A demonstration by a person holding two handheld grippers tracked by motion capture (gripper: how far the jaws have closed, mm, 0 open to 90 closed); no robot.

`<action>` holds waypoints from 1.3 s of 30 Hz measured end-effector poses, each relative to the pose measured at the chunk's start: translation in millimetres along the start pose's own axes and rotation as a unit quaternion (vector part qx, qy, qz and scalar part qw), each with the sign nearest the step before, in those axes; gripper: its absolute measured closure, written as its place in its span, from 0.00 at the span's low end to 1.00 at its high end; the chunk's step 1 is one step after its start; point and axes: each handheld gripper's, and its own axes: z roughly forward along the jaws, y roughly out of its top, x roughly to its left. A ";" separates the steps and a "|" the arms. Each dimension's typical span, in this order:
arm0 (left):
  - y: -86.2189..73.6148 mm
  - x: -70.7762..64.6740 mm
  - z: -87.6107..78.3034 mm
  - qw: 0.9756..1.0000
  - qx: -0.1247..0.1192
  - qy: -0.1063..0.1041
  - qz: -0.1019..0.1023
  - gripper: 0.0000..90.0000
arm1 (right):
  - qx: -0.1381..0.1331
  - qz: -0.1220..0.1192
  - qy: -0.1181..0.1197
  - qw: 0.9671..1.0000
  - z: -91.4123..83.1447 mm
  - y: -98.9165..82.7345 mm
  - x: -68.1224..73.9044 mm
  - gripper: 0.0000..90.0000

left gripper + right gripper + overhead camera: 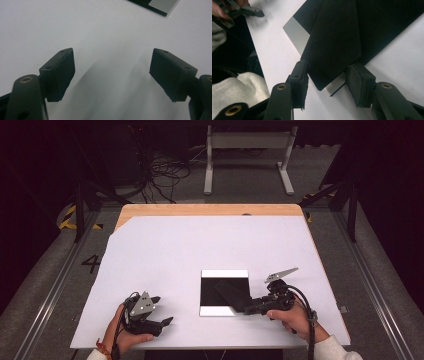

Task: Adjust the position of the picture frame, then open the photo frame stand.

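Black cloth [334, 37] corner between right tool [325, 77] jaws — unpinched.

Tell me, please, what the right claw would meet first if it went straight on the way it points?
Probably the folded black flap of the black sheet: its tip already lies between the right claw's open jaws, though their height above it is unclear.

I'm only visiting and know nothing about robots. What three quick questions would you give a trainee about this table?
1. True or false: the left claw grips something between its jaws.
2. Which claw is at a corner of the black square sheet? A) the left claw B) the right claw
3. What colour is the cover lying on the wooden table?

Key: 1 false, its jaws stand open over bare cover; 2 B; 3 white.
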 end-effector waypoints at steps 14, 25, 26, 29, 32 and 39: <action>3.0 -3.1 6.2 1.000 0.006 -0.008 0.000 0.22 | -0.018 0.024 0.008 1.000 4.5 0.9 -0.9 0.55; 3.2 -3.6 6.9 1.000 0.006 -0.012 0.000 0.21 | -0.020 0.022 0.006 1.000 4.3 0.0 0.0 0.55; 3.4 -3.9 7.1 1.000 0.006 -0.014 0.000 0.21 | -0.020 0.022 0.006 1.000 4.2 0.0 -0.2 0.55; 4.1 -3.1 8.3 1.000 0.000 -0.020 -0.006 0.21 | -0.018 0.021 0.007 1.000 4.0 0.3 0.2 0.55; 6.4 -1.2 10.3 0.999 -0.007 -0.028 -0.017 0.21 | -0.021 0.019 0.006 1.000 4.0 -0.4 -0.1 0.56; 16.8 -2.4 19.4 0.998 -0.011 -0.056 -0.025 0.20 | -0.024 0.011 0.003 1.000 3.4 -3.9 1.9 0.59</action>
